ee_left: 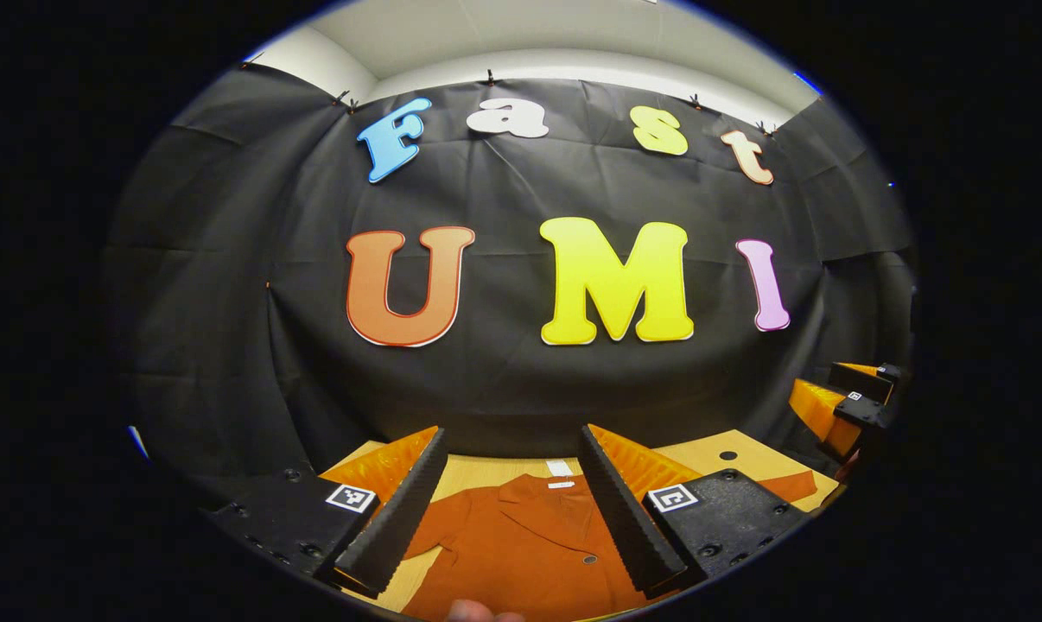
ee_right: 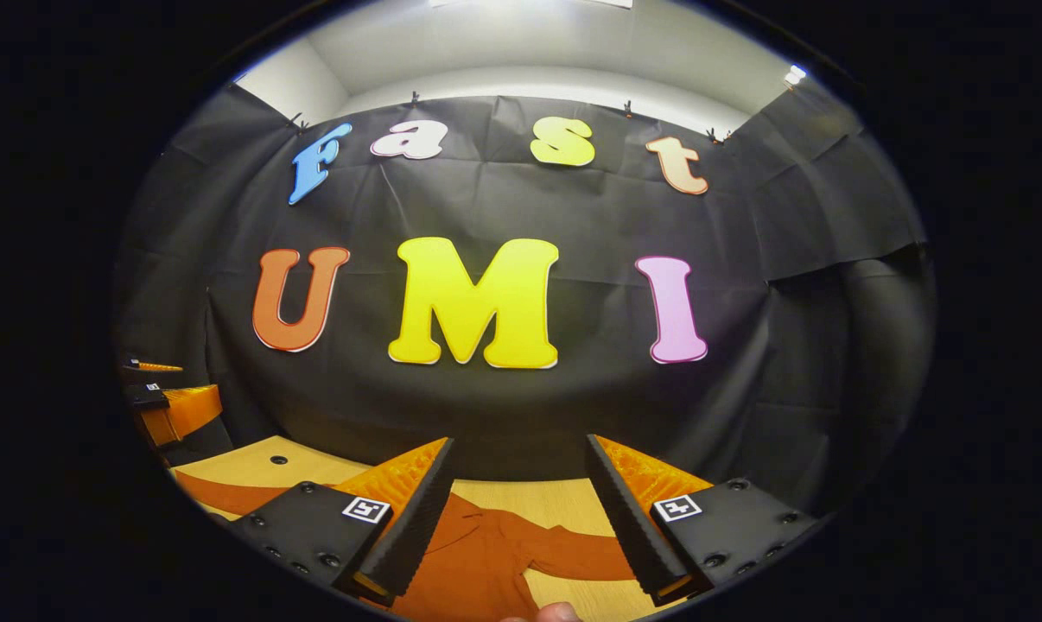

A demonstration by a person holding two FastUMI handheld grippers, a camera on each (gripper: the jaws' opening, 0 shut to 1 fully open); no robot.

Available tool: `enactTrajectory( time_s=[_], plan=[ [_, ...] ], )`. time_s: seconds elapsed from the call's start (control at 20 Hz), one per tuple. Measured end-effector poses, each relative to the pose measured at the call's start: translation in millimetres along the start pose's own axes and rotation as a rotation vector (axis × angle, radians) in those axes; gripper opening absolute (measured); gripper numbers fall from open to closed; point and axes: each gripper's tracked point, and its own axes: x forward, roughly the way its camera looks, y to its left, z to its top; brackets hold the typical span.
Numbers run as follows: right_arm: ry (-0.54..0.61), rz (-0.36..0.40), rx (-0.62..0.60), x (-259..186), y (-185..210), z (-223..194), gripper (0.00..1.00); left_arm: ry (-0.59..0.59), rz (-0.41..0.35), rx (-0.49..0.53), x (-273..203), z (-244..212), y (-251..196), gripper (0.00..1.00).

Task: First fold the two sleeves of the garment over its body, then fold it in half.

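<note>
Garment [ee_left: 530, 544] flat on table [ee_left: 486, 471]

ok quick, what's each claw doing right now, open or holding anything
left claw: open, holding nothing, above the garment
right claw: open, holding nothing

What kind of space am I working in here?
Likely a staged recording booth, not a home: black cloth wall, light wooden tabletop, one rust-orange buttoned garment laid flat, open left tongs above it.
</note>
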Motion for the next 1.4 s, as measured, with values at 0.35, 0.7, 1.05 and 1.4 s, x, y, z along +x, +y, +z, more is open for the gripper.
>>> enactTrajectory(
  time_s=[0.35,0.7,1.05,1.4],
  plan=[
    [0.113,-0.102,-0.018,7,-100,-49,0.94,0.102,-0.065,-0.001,-3,-32,-31,0.98],
    [0.316,-0.331,0.067,19,-239,-157,0.95,0.198,-0.086,0.002,3,-56,-61,0.98],
    [0.576,-0.44,0.183,19,-295,-286,0.96,0.236,-0.09,0.084,7,-61,-80,0.98],
    [0.723,-0.45,0.177,28,-294,-297,0.96,0.306,-0.054,0.088,-5,-80,-90,0.99]
  ],
)
